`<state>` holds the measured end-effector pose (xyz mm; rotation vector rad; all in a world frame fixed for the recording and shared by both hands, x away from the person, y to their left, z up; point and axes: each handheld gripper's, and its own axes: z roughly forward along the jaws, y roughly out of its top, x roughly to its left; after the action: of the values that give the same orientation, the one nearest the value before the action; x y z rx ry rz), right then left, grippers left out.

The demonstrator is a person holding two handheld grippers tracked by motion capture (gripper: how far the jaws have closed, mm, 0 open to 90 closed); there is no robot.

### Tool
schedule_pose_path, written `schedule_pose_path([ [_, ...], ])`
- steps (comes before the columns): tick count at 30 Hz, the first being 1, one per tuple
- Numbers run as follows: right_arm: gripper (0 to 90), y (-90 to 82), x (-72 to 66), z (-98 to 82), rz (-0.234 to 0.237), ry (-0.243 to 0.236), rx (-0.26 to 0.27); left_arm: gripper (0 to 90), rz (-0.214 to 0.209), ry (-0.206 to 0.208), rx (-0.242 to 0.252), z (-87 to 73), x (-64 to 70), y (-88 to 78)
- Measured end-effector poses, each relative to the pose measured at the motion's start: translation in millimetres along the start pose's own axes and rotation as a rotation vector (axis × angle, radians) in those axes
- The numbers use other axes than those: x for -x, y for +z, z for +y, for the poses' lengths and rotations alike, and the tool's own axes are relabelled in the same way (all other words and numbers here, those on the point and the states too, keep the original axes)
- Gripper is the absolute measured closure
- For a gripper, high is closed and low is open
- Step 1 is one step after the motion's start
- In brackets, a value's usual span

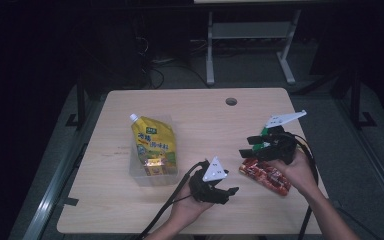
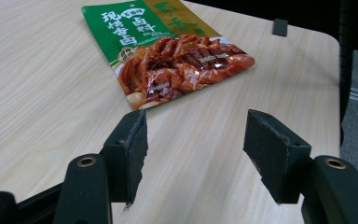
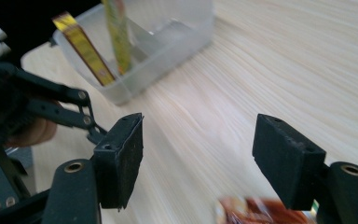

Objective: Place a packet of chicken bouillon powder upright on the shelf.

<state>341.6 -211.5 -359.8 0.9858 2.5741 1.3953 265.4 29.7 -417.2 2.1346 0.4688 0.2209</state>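
Spanning most of the high view, pale wooden table [image 1: 195, 115], slick enough to let a flat packet skate away from a careless nudge. Standing left of centre, clear plastic bin [image 1: 152, 175] with a yellow spouted pouch [image 1: 154, 145] leaning inside; light, likely to tip or slide if knocked by a packet dropped against its rim. Lying flat near the right edge, red-and-green sauce packet [image 2: 177, 56], under the right gripper [image 1: 252, 145]. Hovering above it, jaws wide apart, gripping nothing. Facing that packet from the near side, left gripper [image 2: 193, 154], jaws likewise parted and empty. Risking a missed pinch: thin foil hugging the wood, pads scraping over the top, or two grippers colliding over one packet.
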Motion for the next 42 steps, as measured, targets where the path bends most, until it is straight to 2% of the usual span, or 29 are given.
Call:
schedule_pose_path([
  [2,32.4,-5.1,5.4,-5.6,-0.017,0.019,-0.005,41.1,-0.004,0.013,-0.009,2.3,-2.8,4.9],
  [8,32.7,-19.3,19.7,-19.5,-0.071,0.061,-0.013,45.6,-0.014,-0.004,-0.012,9.2,-6.0,18.2],
  [11,33.7,-24.5,26.4,-27.0,-0.106,0.076,-0.022,48.7,-0.019,0.01,-0.022,14.4,-9.7,26.7],
  [13,34.5,-27.6,31.2,-32.3,-0.123,0.095,-0.023,51.3,-0.026,0.002,-0.022,17.3,-10.8,32.7],
  [22,36.7,-38.2,53.5,-58.1,-0.22,0.195,-0.046,73.3,-0.044,0.002,-0.043,27.5,-19.9,64.7],
  [26,37.4,-42.9,65.4,-67.6,-0.262,0.24,-0.044,80.6,-0.05,-0.01,-0.071,30.9,-24.4,82.9],
  [33,37.5,-47.0,81.9,-81.9,-0.307,0.319,-0.057,82.2,-0.038,-0.036,-0.125,32.8,-29.9,110.4],
  [37,37.2,-48.3,90.4,-91.1,-0.326,0.367,-0.058,82.7,-0.029,-0.07,-0.149,30.5,-33.8,121.1],
  [39,37.2,-49.3,94.0,-94.6,-0.332,0.386,-0.063,82.9,-0.022,-0.054,-0.174,30.1,-35.0,124.2],
  [42,36.4,-50.2,99.1,-100.6,-0.344,0.416,-0.068,83.5,-0.013,-0.06,-0.181,31.8,-33.4,127.1],
])
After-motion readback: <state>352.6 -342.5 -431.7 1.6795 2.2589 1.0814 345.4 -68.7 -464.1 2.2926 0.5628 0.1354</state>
